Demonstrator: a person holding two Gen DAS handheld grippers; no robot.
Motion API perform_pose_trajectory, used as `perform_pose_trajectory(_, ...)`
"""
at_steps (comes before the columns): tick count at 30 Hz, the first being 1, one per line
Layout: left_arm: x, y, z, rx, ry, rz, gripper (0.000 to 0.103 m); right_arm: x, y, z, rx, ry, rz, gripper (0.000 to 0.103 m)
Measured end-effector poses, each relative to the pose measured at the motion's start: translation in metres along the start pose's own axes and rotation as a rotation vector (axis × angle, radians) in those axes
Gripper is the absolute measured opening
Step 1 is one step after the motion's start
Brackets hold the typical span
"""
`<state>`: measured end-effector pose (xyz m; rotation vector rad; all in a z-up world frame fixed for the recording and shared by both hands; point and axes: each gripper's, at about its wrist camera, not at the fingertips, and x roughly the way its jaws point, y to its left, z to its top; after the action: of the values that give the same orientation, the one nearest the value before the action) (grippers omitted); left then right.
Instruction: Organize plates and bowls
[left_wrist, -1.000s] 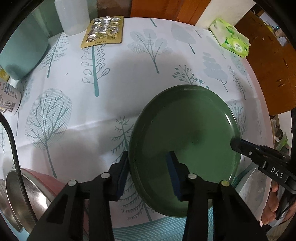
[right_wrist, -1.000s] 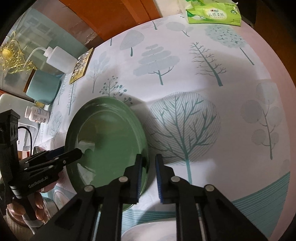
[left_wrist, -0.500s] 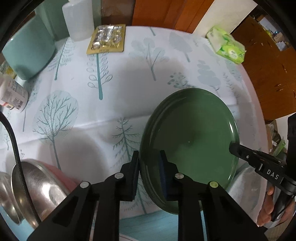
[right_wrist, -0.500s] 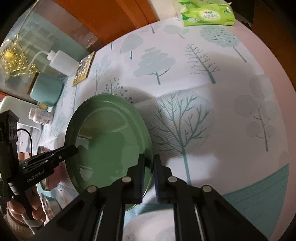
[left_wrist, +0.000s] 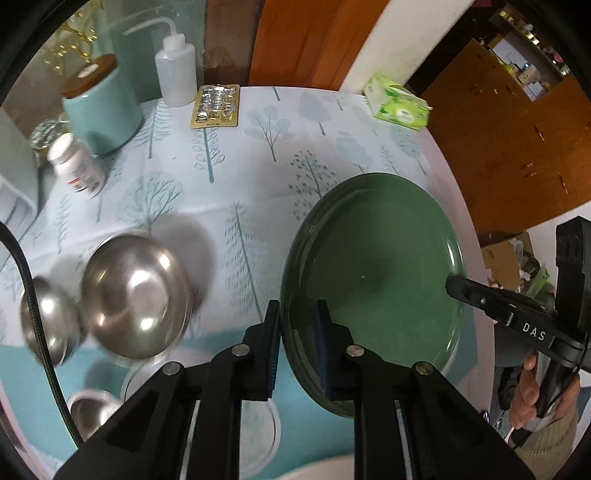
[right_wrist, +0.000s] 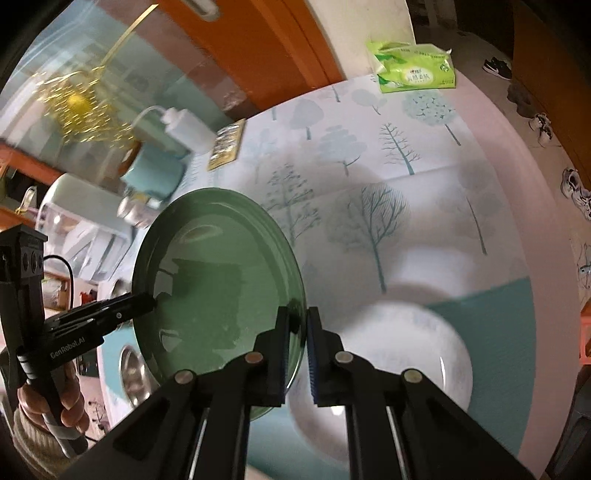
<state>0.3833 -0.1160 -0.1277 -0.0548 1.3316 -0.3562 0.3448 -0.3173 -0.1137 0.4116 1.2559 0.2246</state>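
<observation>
A dark green plate (left_wrist: 373, 266) hangs above the tree-print tablecloth, held by its rim from both sides. My left gripper (left_wrist: 298, 314) is shut on the plate's near-left rim, and its tip (right_wrist: 147, 301) shows at the plate's left edge in the right wrist view. My right gripper (right_wrist: 298, 317) is shut on the opposite rim of the green plate (right_wrist: 218, 273); its tip (left_wrist: 452, 286) appears at the right in the left wrist view. Below lie a white patterned plate (right_wrist: 406, 343) and two steel bowls (left_wrist: 136, 295), (left_wrist: 48, 325).
At the table's far side stand a squeeze bottle (left_wrist: 177, 74), a teal canister (left_wrist: 103, 107), a pill bottle (left_wrist: 74, 166), a blister pack (left_wrist: 216, 107) and a green tissue pack (left_wrist: 400, 103). A smaller steel bowl (left_wrist: 88, 410) sits near the front left edge.
The left jaws closed onto the plate's rim. Both grippers then rose with the green plate, lifting it off the cloth; the bowls and white plate below came into view.
</observation>
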Motion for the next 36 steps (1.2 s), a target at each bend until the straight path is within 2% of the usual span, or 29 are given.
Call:
perform_pose_trajectory(4,-0.035,-0.004,-0.039,0.003,-0.010,0.007,0.015,-0.025,0.012,-0.032,-0.026,0.007,0.023,0.008)
perform_pose_trajectory(7,-0.055,-0.009,-0.080,0.017,0.002,0.021,0.015,-0.040,0.021,-0.062,-0.040,0.018,0.021,0.008)
perform_pose_trajectory(15,-0.075,-0.010,-0.186,0.017,0.062,0.026,0.015,-0.065,0.041,-0.155,-0.116,0.070,0.015,0.008)
perform_pose_trajectory(22,-0.062,0.007,-0.272,-0.052,0.129,0.002,0.015,-0.057,0.048,-0.225,-0.145,0.129,0.009,0.008)
perform_pose_trajectory(27,-0.041,0.020,-0.316,-0.120,0.157,-0.004,0.015,-0.035,0.043,-0.263,-0.139,0.199,0.023,0.008)
perform_pose_trajectory(32,-0.019,0.029,-0.342,-0.172,0.177,0.002,0.015,-0.008,0.037,-0.289,-0.133,0.254,-0.006,0.008)
perform_pose_trajectory(36,-0.002,0.034,-0.353,-0.190,0.172,0.025,0.015,0.009,0.030,-0.296,-0.117,0.268,-0.021,0.008)
